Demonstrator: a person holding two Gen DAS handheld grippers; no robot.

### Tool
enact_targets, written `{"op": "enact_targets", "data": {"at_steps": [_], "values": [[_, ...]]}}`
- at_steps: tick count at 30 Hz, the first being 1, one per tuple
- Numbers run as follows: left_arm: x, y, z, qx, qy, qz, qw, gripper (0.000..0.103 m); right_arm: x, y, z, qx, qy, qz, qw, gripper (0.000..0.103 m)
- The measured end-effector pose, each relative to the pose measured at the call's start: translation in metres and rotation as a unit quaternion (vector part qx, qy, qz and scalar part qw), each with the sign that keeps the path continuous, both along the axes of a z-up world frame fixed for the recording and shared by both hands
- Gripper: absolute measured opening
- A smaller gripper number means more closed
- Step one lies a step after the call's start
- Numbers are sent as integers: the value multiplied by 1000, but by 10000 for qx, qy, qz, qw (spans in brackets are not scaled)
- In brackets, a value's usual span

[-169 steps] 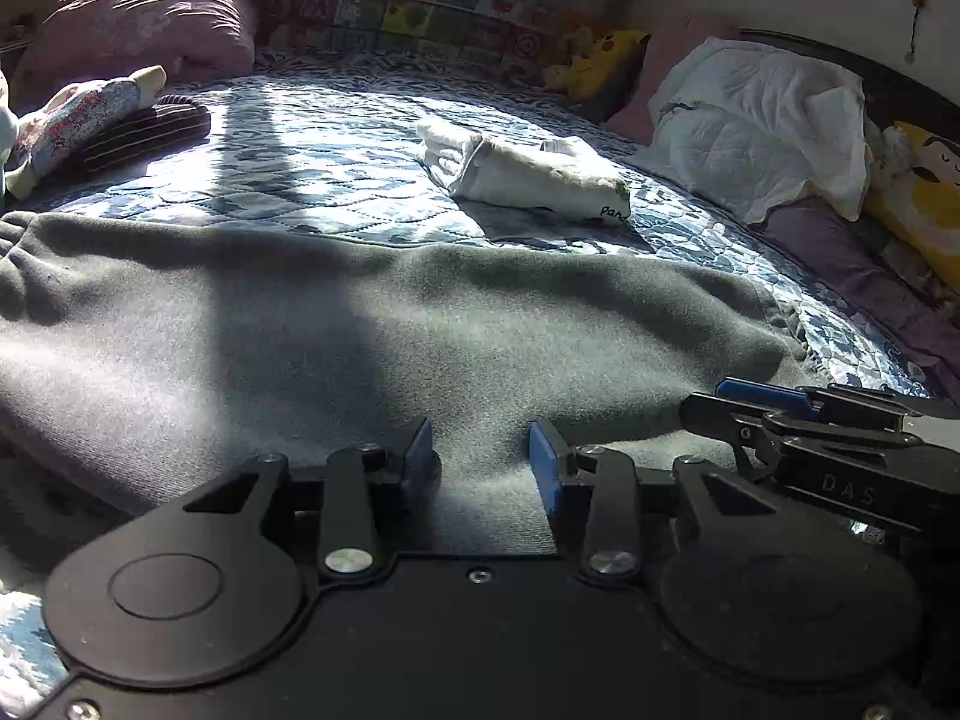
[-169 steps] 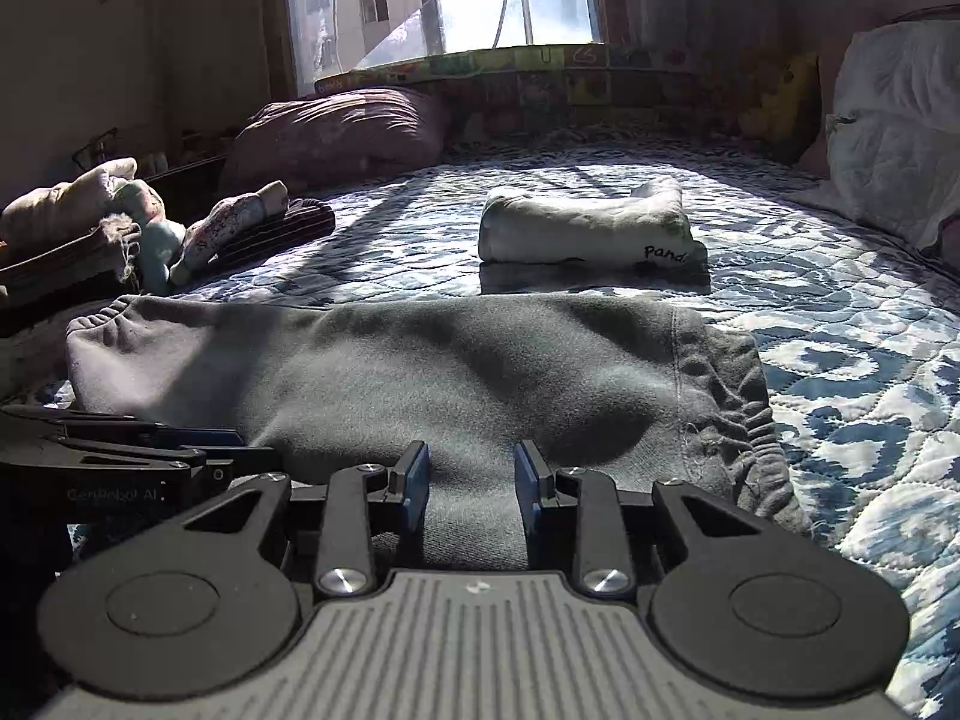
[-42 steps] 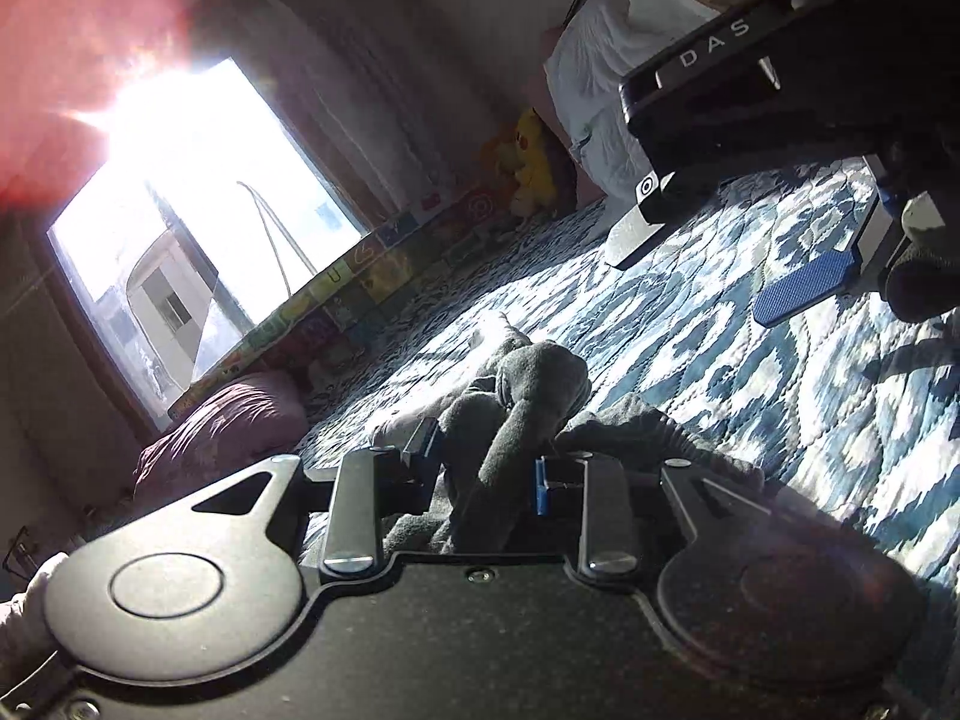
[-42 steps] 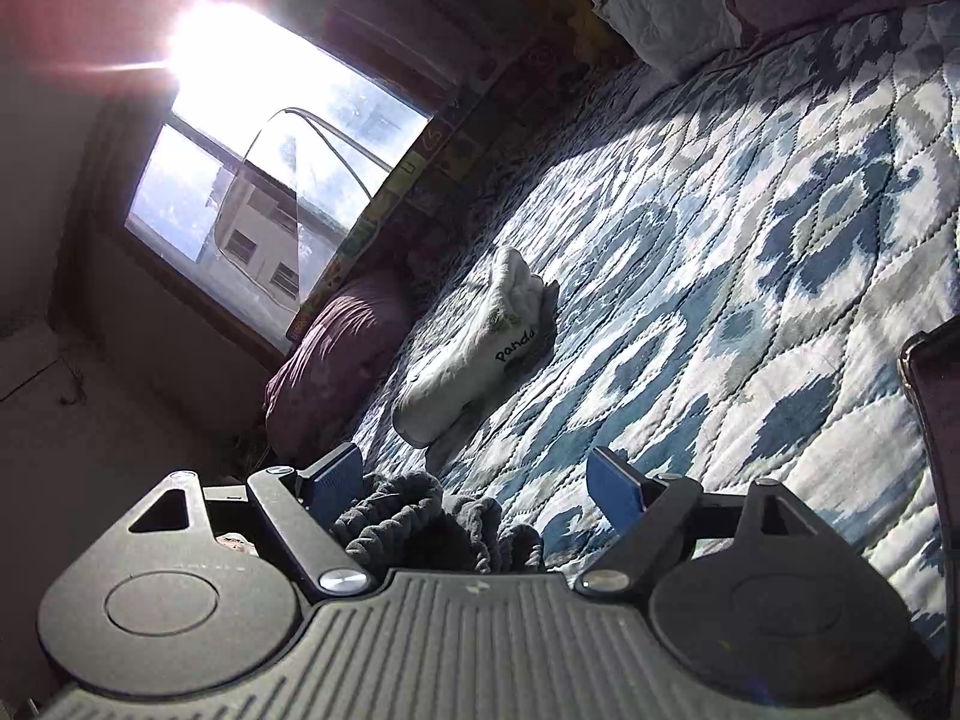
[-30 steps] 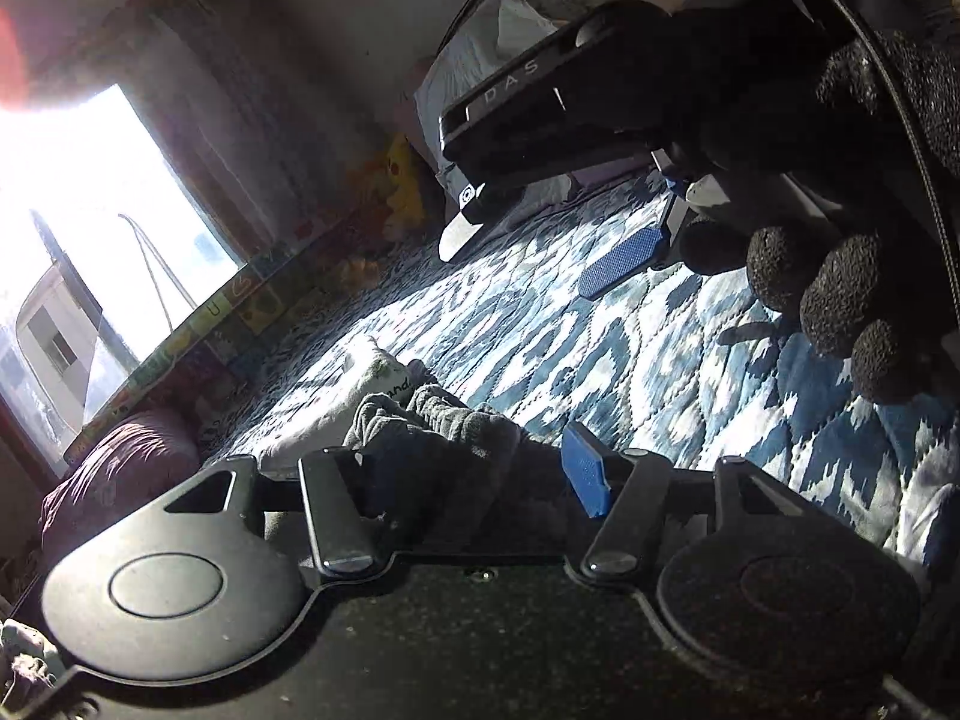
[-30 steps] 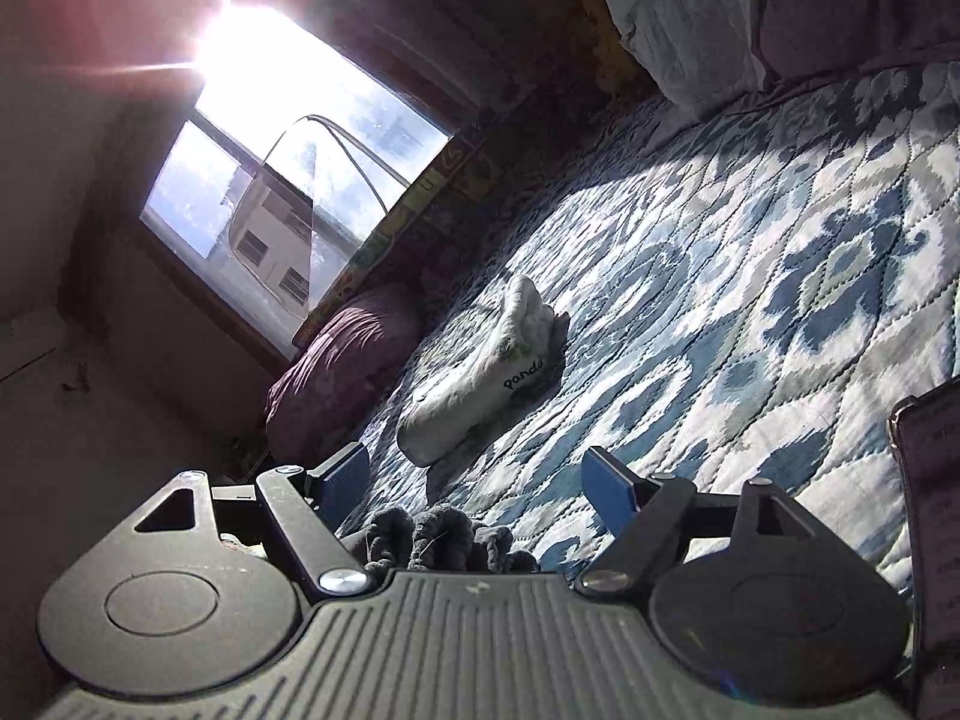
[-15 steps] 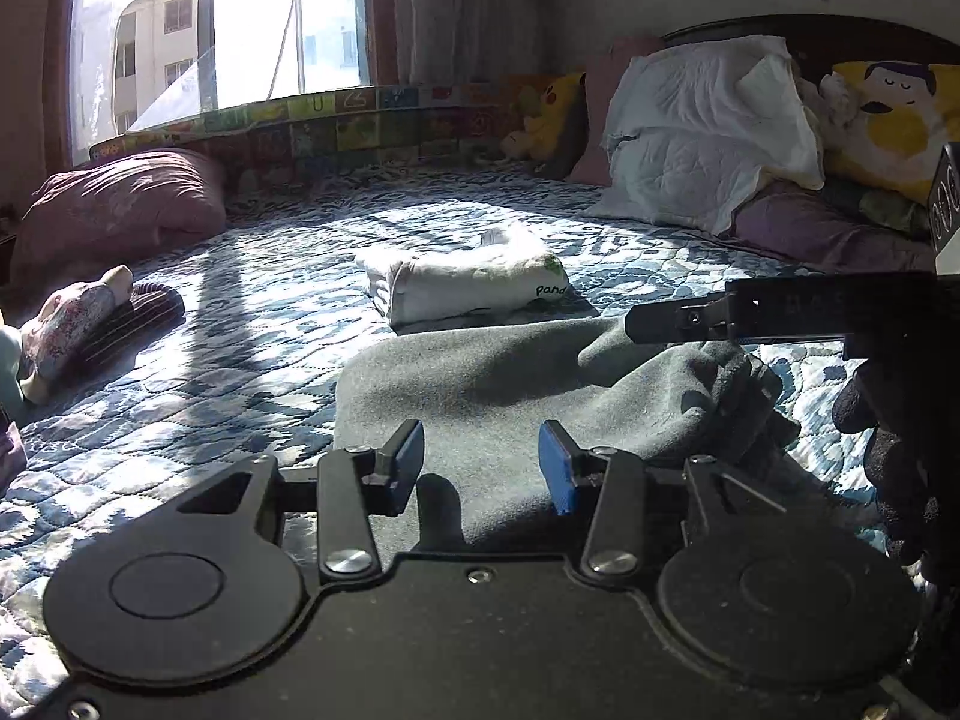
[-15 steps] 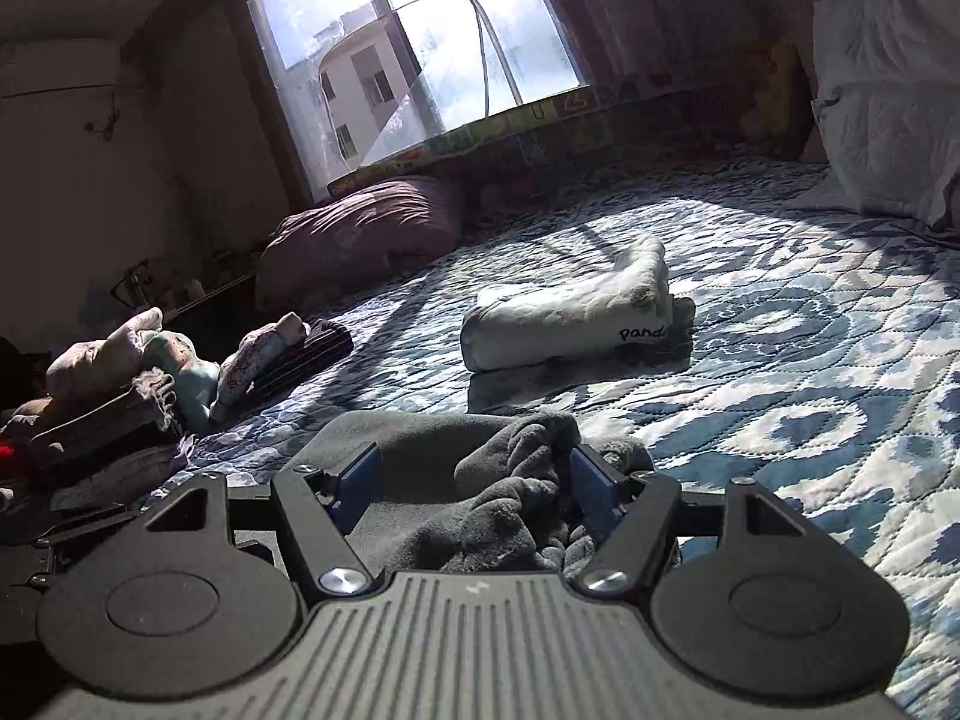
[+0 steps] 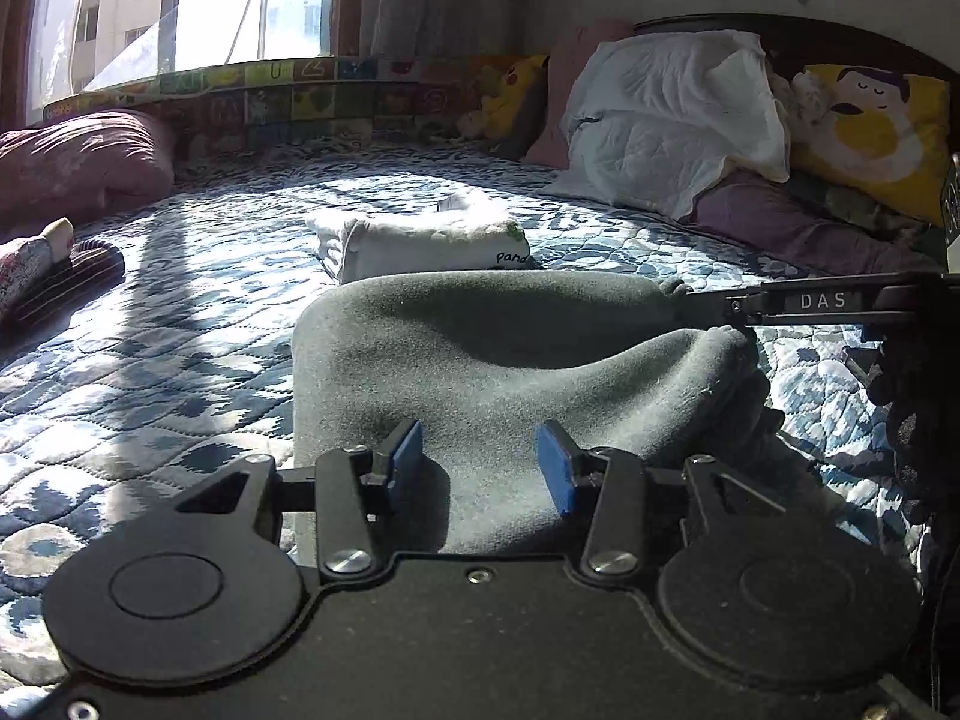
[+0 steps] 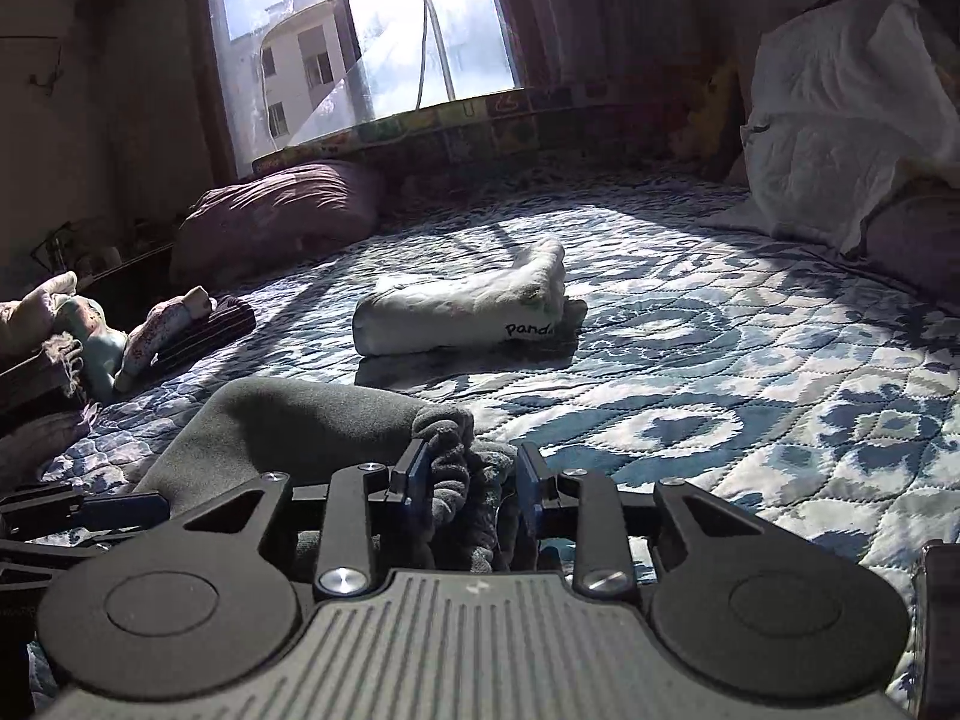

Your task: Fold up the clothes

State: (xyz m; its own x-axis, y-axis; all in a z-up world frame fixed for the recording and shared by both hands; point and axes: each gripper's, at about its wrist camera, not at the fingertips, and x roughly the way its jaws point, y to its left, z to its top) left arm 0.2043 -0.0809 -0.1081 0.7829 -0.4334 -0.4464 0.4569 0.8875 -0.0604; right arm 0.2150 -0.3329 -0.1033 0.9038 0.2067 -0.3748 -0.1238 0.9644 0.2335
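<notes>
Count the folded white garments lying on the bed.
1: the folded white garment lies mid-bed, beyond the grey garment. Others may be hidden in the dark pile at the bed's left edge.

Ahead of the tool a blue quilt [image 9: 180, 324] covers the bed, with a maroon cushion [image 9: 72, 162] far left under the window [image 10: 366, 42], white bedding [image 9: 672, 120] and a yellow pillow [image 9: 864, 126] far right, and striped cloth [image 10: 204, 324] at the left edge.

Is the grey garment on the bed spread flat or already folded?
Folded, at least once: the grey garment lies as a compact doubled block with a rounded fold edge, and the right gripper is shut on its bunched end.
</notes>
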Motion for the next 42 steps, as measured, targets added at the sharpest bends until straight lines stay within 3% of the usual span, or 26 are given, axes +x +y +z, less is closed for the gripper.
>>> {"op": "enact_targets", "data": {"at_steps": [1,4,6,8,10,13,16,19,22,25,30,34,36,38,42], "values": [[-1,7,7,-105,-35,37,9999,42,-4,2,4,-52,-131,-9,9999,46],[2,31,24,-440,-205,240,9985,42,-18,13,19,-326,-750,81,9966,46],[10,44,31,-581,-267,417,9971,42,-17,33,29,-632,-1149,443,9904,46],[24,53,33,-632,-260,576,9960,42,-9,52,28,-897,-1201,746,9859,43],[36,50,30,-541,-261,458,9971,42,2,66,20,-1119,-1060,893,9840,43],[52,41,24,-364,-252,253,9987,42,20,61,8,-917,-614,812,9906,43],[64,32,15,-204,-155,44,9997,42,33,54,-4,-843,-123,698,9939,34],[75,24,0,34,127,-92,9999,42,33,49,-15,-878,66,703,9936,26],[82,17,-14,365,398,-195,9984,46,34,48,-24,-841,83,763,9935,25],[84,12,-21,603,401,-230,9971,48,39,48,-29,-815,85,775,9936,25],[81,9,-26,727,261,-231,9967,50,38,48,-28,-846,22,799,9932,25],[53,9,-3,932,-66,-152,9955,48,30,50,-20,-787,-129,772,9938,25],[29,11,11,888,-202,-401,9950,49,26,50,-16,-740,-210,758,9941,29],[19,9,9,878,-146,-482,9949,49,20,55,-13,-824,-318,845,9925,44],[22,-7,-22,1263,-1,-533,9906,49,29,58,-27,-1019,-110,856,9910,46]]}}
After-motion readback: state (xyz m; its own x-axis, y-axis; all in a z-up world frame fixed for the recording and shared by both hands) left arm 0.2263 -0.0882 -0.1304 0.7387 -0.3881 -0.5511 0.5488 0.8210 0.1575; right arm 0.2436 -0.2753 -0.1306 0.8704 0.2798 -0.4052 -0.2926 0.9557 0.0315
